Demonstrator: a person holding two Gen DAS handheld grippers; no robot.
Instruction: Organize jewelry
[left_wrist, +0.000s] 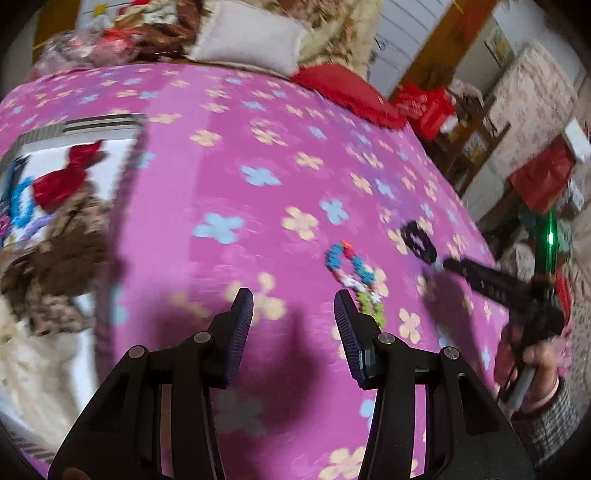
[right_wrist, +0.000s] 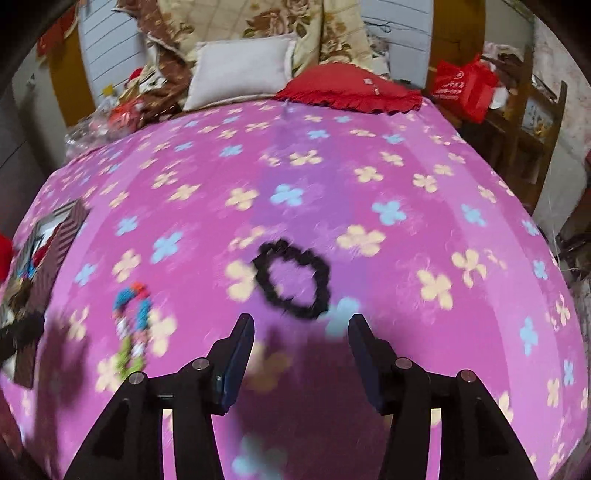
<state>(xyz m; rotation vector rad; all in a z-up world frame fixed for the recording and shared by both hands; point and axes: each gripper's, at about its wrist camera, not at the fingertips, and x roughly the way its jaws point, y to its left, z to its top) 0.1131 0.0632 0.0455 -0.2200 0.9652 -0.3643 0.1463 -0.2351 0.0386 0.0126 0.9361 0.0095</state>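
Note:
A black beaded bracelet (right_wrist: 291, 278) lies on the pink flowered bed cover (right_wrist: 332, 184), just ahead of my open, empty right gripper (right_wrist: 301, 336). A multicoloured beaded bracelet (right_wrist: 131, 325) lies to its left. In the left wrist view the multicoloured bracelet (left_wrist: 356, 280) lies just ahead and right of my open, empty left gripper (left_wrist: 293, 310). The black bracelet (left_wrist: 417, 242) sits further right, with the right gripper (left_wrist: 436, 264) beside it. A striped-rim box (left_wrist: 70, 147) at the left holds red, blue and brown pieces.
A white pillow (right_wrist: 240, 72), a red cushion (right_wrist: 351, 90) and folded blankets lie at the head of the bed. Red bags (right_wrist: 465, 86) and a wooden chair stand off the right edge. The box also shows at the left edge in the right wrist view (right_wrist: 55, 236).

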